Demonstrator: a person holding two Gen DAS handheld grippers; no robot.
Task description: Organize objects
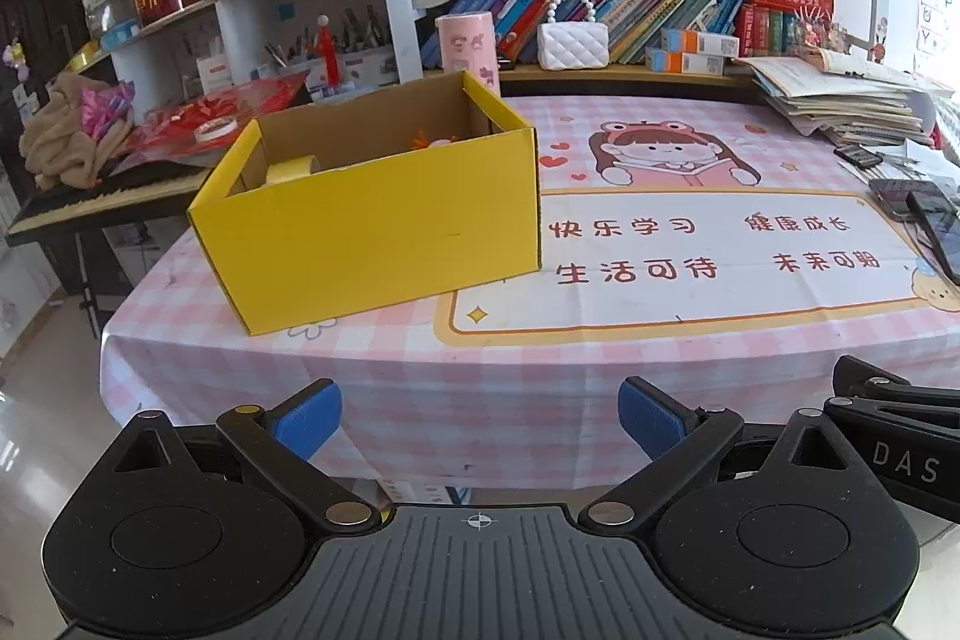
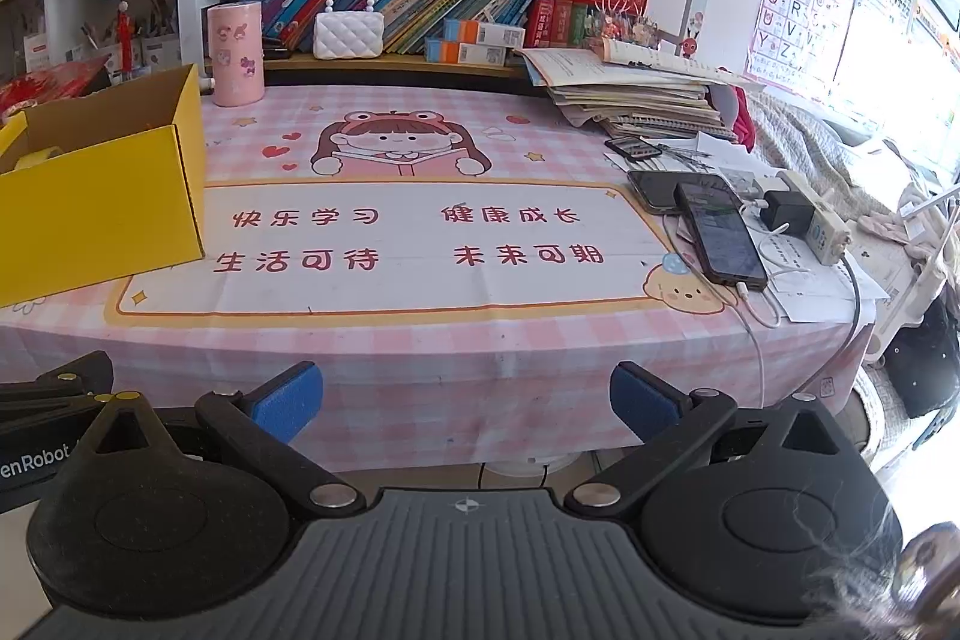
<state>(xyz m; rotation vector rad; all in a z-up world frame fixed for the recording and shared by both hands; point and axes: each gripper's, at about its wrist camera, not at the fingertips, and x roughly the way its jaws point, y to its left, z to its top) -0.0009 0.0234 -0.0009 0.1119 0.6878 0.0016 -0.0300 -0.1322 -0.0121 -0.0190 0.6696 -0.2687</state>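
Note:
A yellow cardboard box (image 1: 384,226) (image 2: 102,202) stands open on the left part of the table. Inside it lie a yellow tape roll (image 1: 291,170) (image 2: 37,158) and something orange (image 1: 433,140), mostly hidden by the box wall. My left gripper (image 1: 480,421) hangs open in front of the table's near edge, holding nothing. My right gripper (image 2: 462,403) is also open and empty, level with the near edge, to the right of the left one. Part of the right gripper's body (image 1: 900,436) shows in the left wrist view.
A pink checked cloth with a cartoon mat (image 1: 690,256) (image 2: 384,244) covers the table. A pink cylinder (image 2: 235,53), a white handbag (image 2: 348,25), a paper stack (image 2: 636,91), phones (image 2: 720,232) with cables and a power strip (image 2: 816,217) line the back and right. Bookshelves stand behind.

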